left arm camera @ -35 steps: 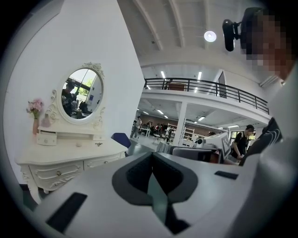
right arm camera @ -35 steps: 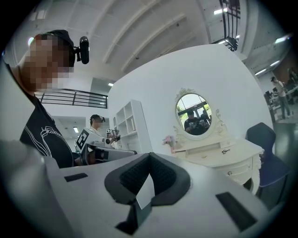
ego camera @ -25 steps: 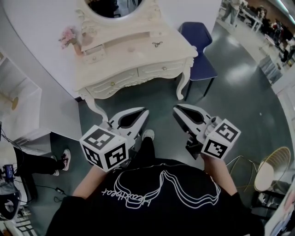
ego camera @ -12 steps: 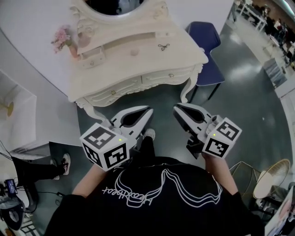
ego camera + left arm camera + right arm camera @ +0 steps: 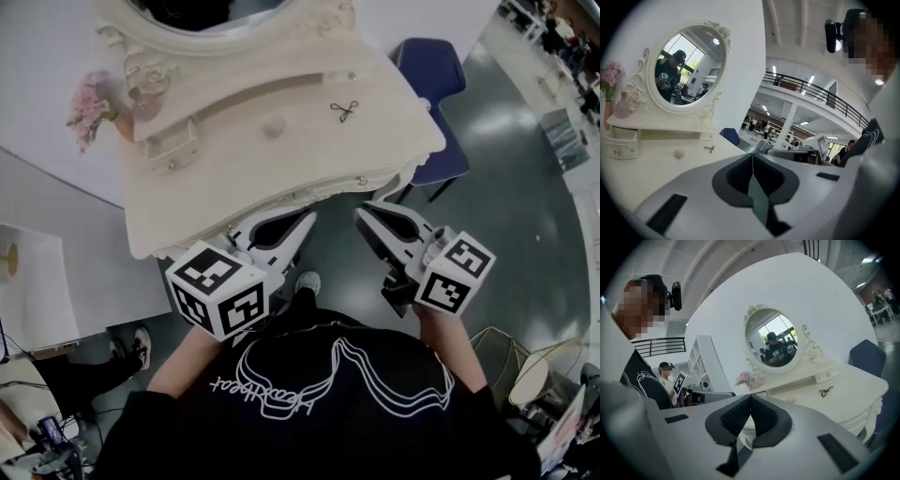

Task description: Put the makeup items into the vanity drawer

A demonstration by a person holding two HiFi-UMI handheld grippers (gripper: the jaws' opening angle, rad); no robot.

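Makeup items lie on the vanity [image 5: 216, 178] top, none in a drawer yet. There's a thin black wire eyelash curler [image 5: 344, 111] and a small round puff [image 5: 273, 127], pale and matte. Both lie flat, apart from each other.

The vanity is cream and smooth, w/ a curvy carved rim. Its front drawers [image 5: 361, 181] are shut, w/ tiny round metal knobs.

The left gripper [image 5: 307, 220] has smooth grey plastic jaws w/ dark ribbed pads. The jaws are pressed together tip to tip, nothing btwn them. The puff is ahead of it and a bit to its left; the curler is further ahead, also left of its line.

The right gripper [image 5: 361, 214] is the same build, tips also pressed together and empty. The curler is ahead of it and to its right, well apart. Both grippers' tips are near the vanity's front edge and angle in toward each other.

Each gripper has a marker cube [image 5: 220, 291] at its rear, white w/ black square patterns.

Far ahead of both stands an oval mirror [image 5: 689, 68] in a scrolled cream frame. Ahead-left of the left gripper are a small drawer [image 5: 173, 150] on a raised shelf and pink flowers [image 5: 89, 98]. A blue chair [image 5: 441, 84], padded w/ thin dark legs, is ahead-right of the right gripper, beside the vanity's end.
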